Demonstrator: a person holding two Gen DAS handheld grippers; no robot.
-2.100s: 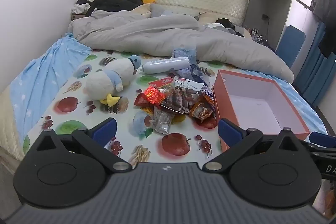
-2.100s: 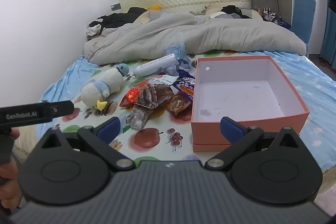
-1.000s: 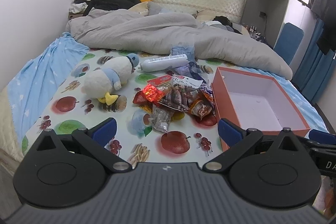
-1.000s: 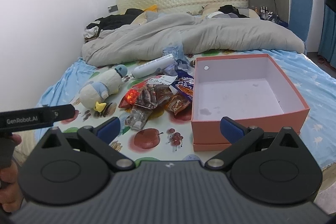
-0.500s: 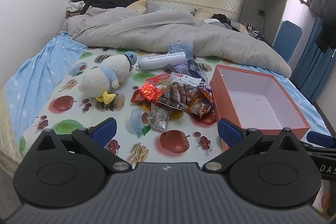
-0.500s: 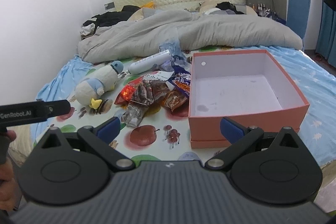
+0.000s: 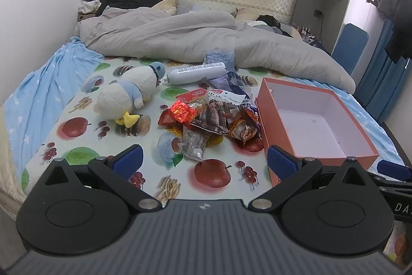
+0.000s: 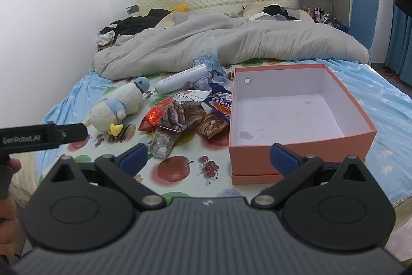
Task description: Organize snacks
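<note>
A heap of snack packets (image 7: 208,117) (image 8: 185,117) lies on the fruit-print sheet in the middle of the bed. Just to its right stands an open salmon-pink box (image 7: 288,130) (image 8: 303,143), white inside, with nothing in it. My left gripper (image 7: 204,161) hangs open above the near edge of the bed, short of the heap, holding nothing. Near the box's front wall my right gripper (image 8: 209,156) is open too, with nothing between its fingers. The left gripper's body (image 8: 43,137) shows at the left of the right wrist view.
A plush duck (image 7: 128,97) (image 8: 118,105) lies left of the snacks. A white bottle (image 7: 195,74) (image 8: 180,81) and a crumpled blue bag (image 7: 219,58) lie behind them. A grey duvet (image 7: 206,40) covers the far half of the bed. A blue chair (image 7: 349,48) stands at the right.
Both grippers have edged forward toward the bed, so the snacks and box appear slightly nearer. Both stay open. Nothing on the bed has moved.
</note>
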